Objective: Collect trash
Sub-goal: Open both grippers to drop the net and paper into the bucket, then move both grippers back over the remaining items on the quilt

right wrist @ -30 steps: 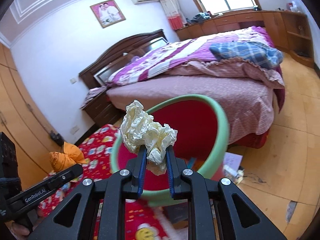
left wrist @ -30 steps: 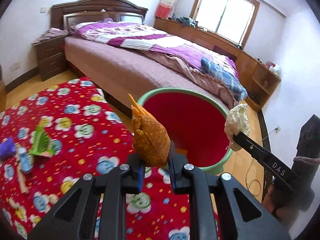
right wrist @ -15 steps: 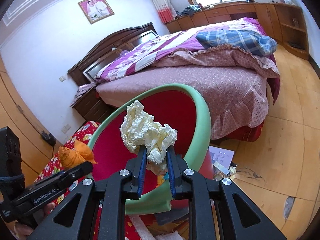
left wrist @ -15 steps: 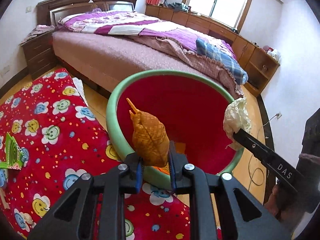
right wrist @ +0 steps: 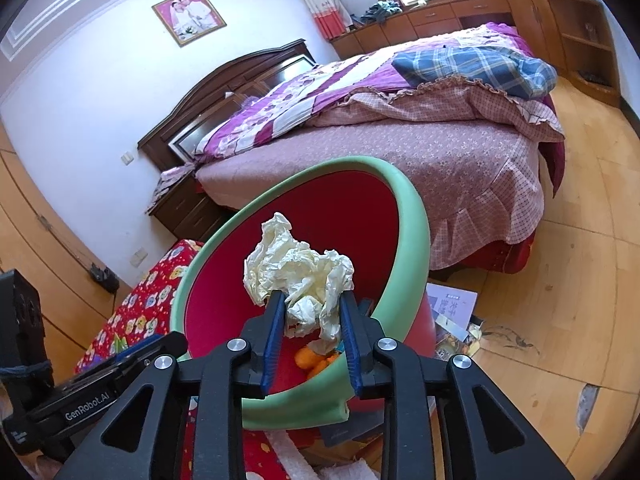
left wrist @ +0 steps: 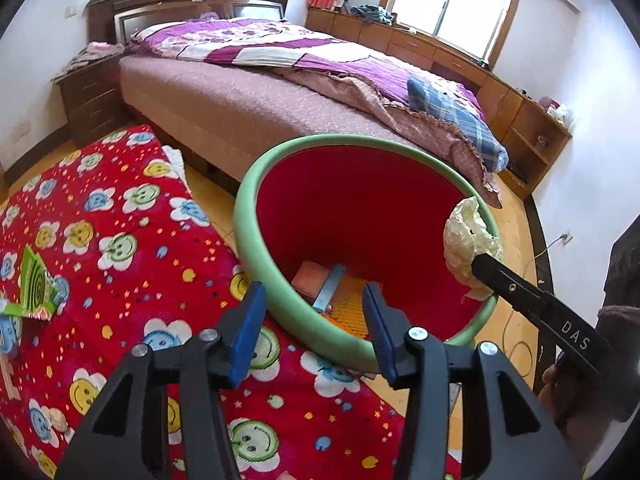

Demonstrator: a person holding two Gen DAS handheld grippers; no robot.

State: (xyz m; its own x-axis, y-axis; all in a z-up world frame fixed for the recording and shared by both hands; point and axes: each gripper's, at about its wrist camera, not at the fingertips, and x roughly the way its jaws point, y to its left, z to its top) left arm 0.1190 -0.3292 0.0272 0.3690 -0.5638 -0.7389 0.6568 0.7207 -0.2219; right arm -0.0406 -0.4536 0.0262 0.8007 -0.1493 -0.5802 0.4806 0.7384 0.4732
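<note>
The red bin with a green rim (left wrist: pixel 256 184) stands on the floor by the bed; it also shows in the right wrist view (right wrist: pixel 412 216). My left gripper (left wrist: pixel 314 308) is open and empty over the bin's near rim. The orange wrapper (right wrist: pixel 310 358) lies inside the bin, with other trash (left wrist: pixel 316 282). My right gripper (right wrist: pixel 312 312) holds a crumpled cream paper ball (right wrist: pixel 298 268) over the bin's mouth; its jaws stand a little wider around the ball. The ball also shows in the left wrist view (left wrist: pixel 470 240) at the bin's right rim.
A red flowered mat (left wrist: pixel 100 240) lies left of the bin with a green wrapper (left wrist: pixel 36 284) on it. The bed (left wrist: pixel 260 96) stands behind the bin. Papers (right wrist: pixel 452 308) lie on the wood floor to the right. A nightstand (left wrist: pixel 88 96) is at far left.
My left gripper opened and the orange wrapper dropped into the bin. Both grippers moved closer over the bin. My right jaws have widened slightly around the paper ball.
</note>
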